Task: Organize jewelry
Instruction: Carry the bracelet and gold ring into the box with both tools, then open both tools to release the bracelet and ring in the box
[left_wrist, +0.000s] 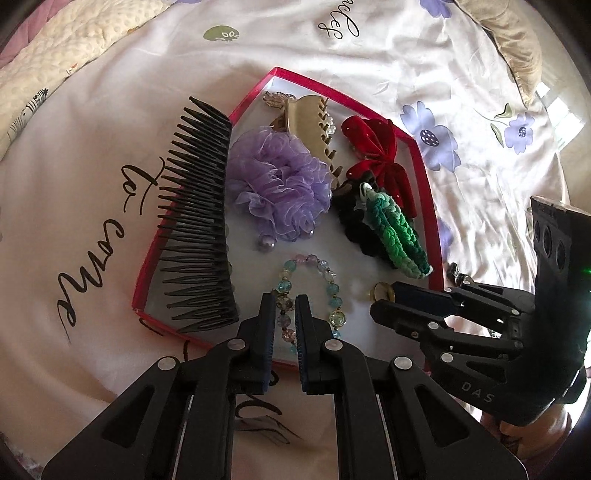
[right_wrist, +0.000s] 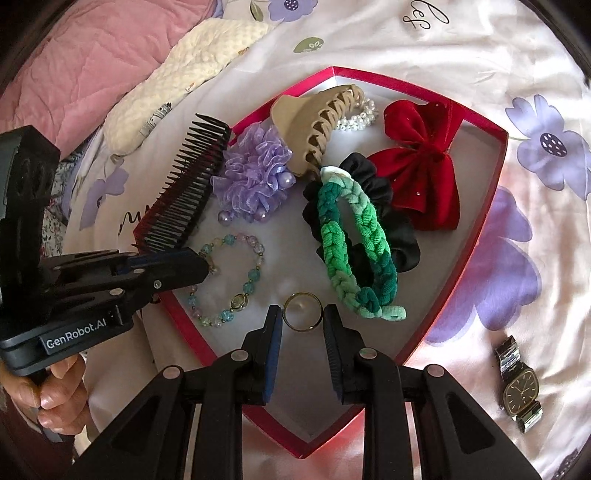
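Observation:
A red-rimmed box (right_wrist: 495, 184) (left_wrist: 424, 173) lies on the bed. It holds a beaded bracelet (right_wrist: 236, 273) (left_wrist: 325, 280), a gold ring (right_wrist: 303, 310) (left_wrist: 382, 291), a green braided band (right_wrist: 354, 240), a black scrunchie (right_wrist: 376, 188), a red bow (right_wrist: 421, 162), a purple scrunchie (left_wrist: 277, 181) and a beige claw clip (right_wrist: 314, 125). My left gripper (left_wrist: 285, 301) is narrowly open with the bracelet's beads between its fingers. My right gripper (right_wrist: 302, 314) is open with the ring lying between its fingertips. A black comb (left_wrist: 199, 229) leans on the box's left rim.
A wristwatch (right_wrist: 519, 384) lies on the floral sheet right of the box. A cream blanket (right_wrist: 184, 81) and pink quilt (right_wrist: 74, 66) lie at the back left. A beige pillow (left_wrist: 513, 40) is at the back right.

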